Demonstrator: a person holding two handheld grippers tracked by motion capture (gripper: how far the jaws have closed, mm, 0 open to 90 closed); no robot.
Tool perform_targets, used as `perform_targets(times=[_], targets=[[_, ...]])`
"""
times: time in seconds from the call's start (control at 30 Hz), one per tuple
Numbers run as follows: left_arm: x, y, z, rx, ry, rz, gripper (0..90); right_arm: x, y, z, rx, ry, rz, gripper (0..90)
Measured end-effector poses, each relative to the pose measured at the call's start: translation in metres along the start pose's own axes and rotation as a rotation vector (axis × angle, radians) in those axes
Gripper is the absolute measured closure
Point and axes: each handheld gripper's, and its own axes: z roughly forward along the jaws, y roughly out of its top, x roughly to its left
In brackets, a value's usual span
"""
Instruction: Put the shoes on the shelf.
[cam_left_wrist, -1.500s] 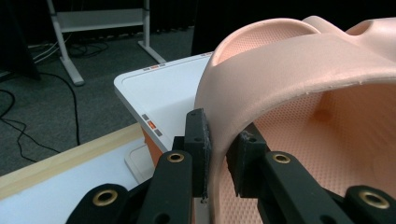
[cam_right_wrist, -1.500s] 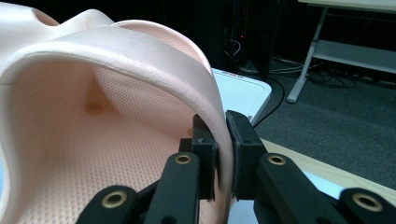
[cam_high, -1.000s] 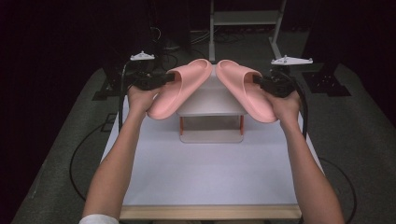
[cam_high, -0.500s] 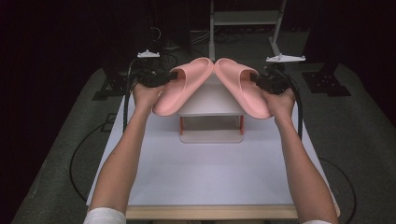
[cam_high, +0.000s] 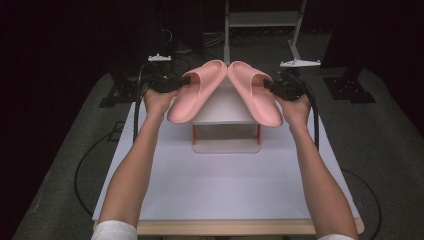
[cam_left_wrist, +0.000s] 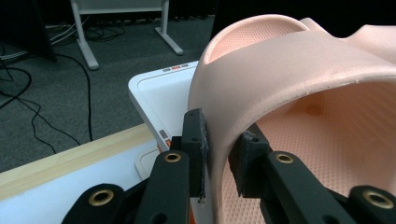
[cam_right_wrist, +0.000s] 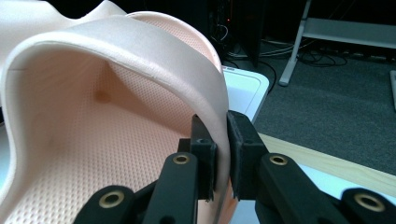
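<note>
Above the white rack (cam_high: 226, 107), each tool (cam_left_wrist: 223, 156) (cam_right_wrist: 222, 154) grips a pink slipper's (cam_high: 196, 90) (cam_high: 255, 92) strap.

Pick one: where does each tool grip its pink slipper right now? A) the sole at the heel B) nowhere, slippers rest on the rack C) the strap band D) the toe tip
C: the left tool has its jaws pinched on the strap of the left slipper, and the right tool likewise clamps the strap of the right slipper.
</note>
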Motion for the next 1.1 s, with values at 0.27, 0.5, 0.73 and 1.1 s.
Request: perform_targets(times=[0.27, 0.5, 0.73, 1.1], targets=[[-0.001, 0.0, 0.006, -0.001, -0.005, -0.022, 75.1, -0.001, 0.001, 0.002, 0.006, 0.003, 0.019, 79.4], [-0.005, 0.002, 0.011, 0.012, -0.005, -0.012, 74.0, 0.0, 0.002, 0.005, 0.018, -0.002, 0.018, 78.4], [-0.009, 0.002, 0.017, 0.016, -0.004, -0.018, 72.1, 0.0, 0.003, 0.007, 0.027, -0.002, 0.031, 76.4], [-0.012, -0.002, 0.021, 0.031, 0.002, -0.022, 69.6, 0.002, 0.001, 0.01, 0.034, -0.007, 0.03, 73.5]])
